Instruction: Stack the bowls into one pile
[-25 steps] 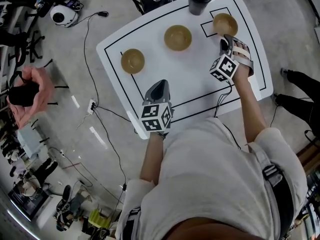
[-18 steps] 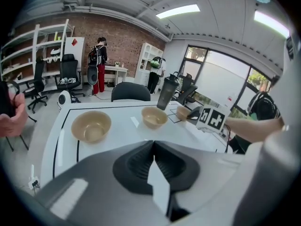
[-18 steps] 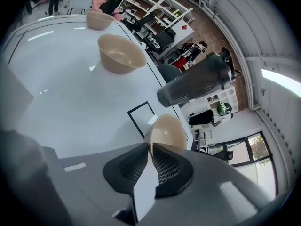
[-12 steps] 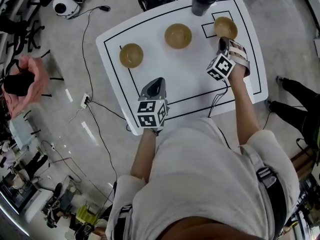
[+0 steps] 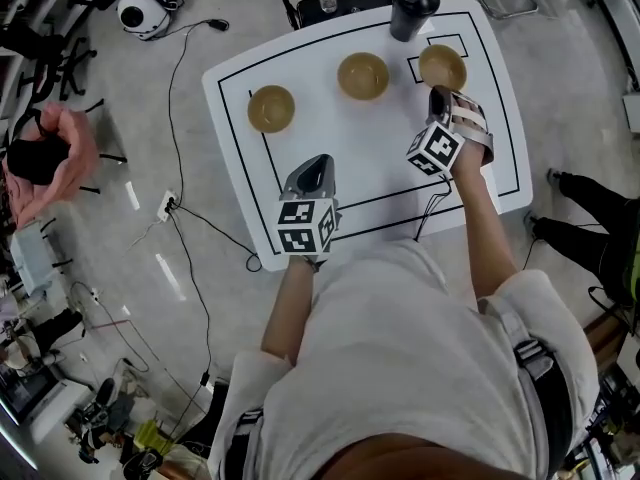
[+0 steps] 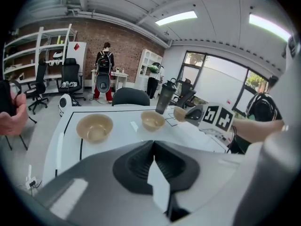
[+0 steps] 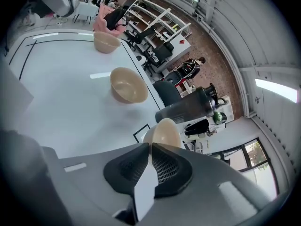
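A white table (image 5: 385, 143) with black lines held three tan bowls in a row along its far side. The left bowl (image 5: 271, 108) stood well apart from the middle bowl (image 5: 363, 75). The right bowl (image 5: 442, 66) sat at the far right, over a small black-outlined box, with a dark bottle (image 5: 412, 8) just beyond it.

The right gripper (image 5: 438, 93) reached to the near edge of the right bowl. Its jaws had just been closing, and in the right gripper view they stood almost together with the bowl's rim pinched between them. Whether the bowl was off the table could not be told.

The left gripper (image 5: 315, 168) hovered over the near part of the table, well apart from all three bowls and pointing toward the far side. In the left gripper view its jaws met with nothing between them, and the left and middle bowls showed beyond its tips.
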Motion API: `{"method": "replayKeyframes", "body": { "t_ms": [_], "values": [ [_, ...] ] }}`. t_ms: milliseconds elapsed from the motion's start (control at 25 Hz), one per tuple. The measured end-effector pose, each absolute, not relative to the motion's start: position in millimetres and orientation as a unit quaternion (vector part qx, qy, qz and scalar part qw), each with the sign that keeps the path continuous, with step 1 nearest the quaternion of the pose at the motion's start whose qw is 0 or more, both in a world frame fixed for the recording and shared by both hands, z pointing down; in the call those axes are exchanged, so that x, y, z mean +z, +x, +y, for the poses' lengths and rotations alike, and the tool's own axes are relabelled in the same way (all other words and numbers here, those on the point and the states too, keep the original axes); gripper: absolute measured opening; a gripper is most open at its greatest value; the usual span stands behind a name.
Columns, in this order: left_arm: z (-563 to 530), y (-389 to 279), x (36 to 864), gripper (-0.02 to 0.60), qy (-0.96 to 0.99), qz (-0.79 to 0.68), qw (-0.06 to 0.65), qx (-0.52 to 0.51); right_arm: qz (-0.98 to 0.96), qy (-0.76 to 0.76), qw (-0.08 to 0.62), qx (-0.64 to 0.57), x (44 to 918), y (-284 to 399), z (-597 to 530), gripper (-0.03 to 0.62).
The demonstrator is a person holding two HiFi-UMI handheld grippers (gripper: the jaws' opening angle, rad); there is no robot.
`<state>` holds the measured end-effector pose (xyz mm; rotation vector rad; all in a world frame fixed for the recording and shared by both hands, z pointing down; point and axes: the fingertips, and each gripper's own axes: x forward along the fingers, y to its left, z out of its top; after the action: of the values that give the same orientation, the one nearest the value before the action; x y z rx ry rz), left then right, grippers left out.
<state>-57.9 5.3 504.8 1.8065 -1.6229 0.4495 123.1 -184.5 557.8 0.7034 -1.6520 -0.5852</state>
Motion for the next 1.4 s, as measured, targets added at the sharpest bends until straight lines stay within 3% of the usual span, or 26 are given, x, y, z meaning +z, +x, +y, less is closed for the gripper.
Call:
{"method": "replayKeyframes", "body": {
  "t_ms": [680, 1400],
  "values": [
    [36.6, -83.9, 494.6, 0.002, 0.675, -0.644, 0.325, 0.155, -0.735, 0.276, 0.553, -0.28, 531.0, 63.2, -141.0, 0.023],
    [94.5, -150.8, 488.9, 0.002, 0.623, -0.692, 0.338, 0.135, -0.775, 0.193, 0.509, -0.321, 517.5, -58.4, -67.7, 0.025]
  ]
}}
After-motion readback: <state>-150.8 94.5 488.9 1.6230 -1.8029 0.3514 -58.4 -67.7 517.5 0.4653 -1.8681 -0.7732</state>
